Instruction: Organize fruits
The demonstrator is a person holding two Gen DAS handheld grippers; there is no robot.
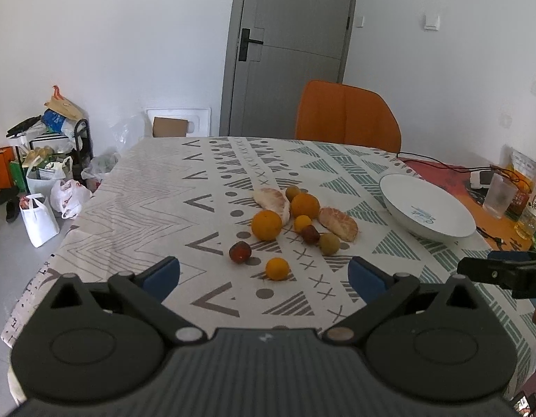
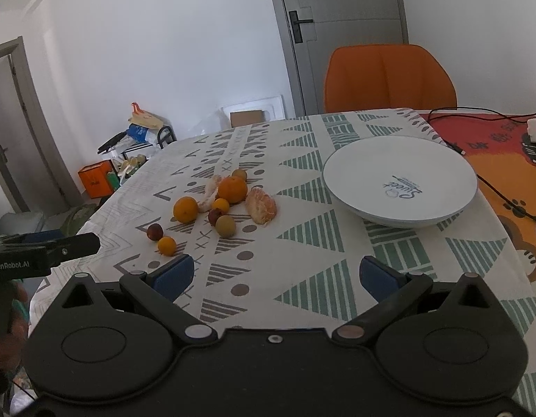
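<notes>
Several fruits lie in a loose pile on the patterned tablecloth: two big oranges (image 1: 266,225) (image 1: 305,205), small oranges (image 1: 277,268), dark red fruits (image 1: 239,252), a green-yellow fruit (image 1: 329,243) and two peeled citrus pieces (image 1: 338,223). The pile also shows in the right wrist view (image 2: 232,189). A white plate (image 1: 426,212) (image 2: 400,179) stands empty to the right of the pile. My left gripper (image 1: 264,278) is open and empty, just short of the nearest small orange. My right gripper (image 2: 276,272) is open and empty, in front of the plate.
An orange chair (image 1: 346,114) stands at the table's far side. Cables, a glass (image 1: 499,195) and bottles sit at the right end. Bags and boxes crowd the floor at the left (image 1: 42,180). A grey door (image 1: 288,48) is behind.
</notes>
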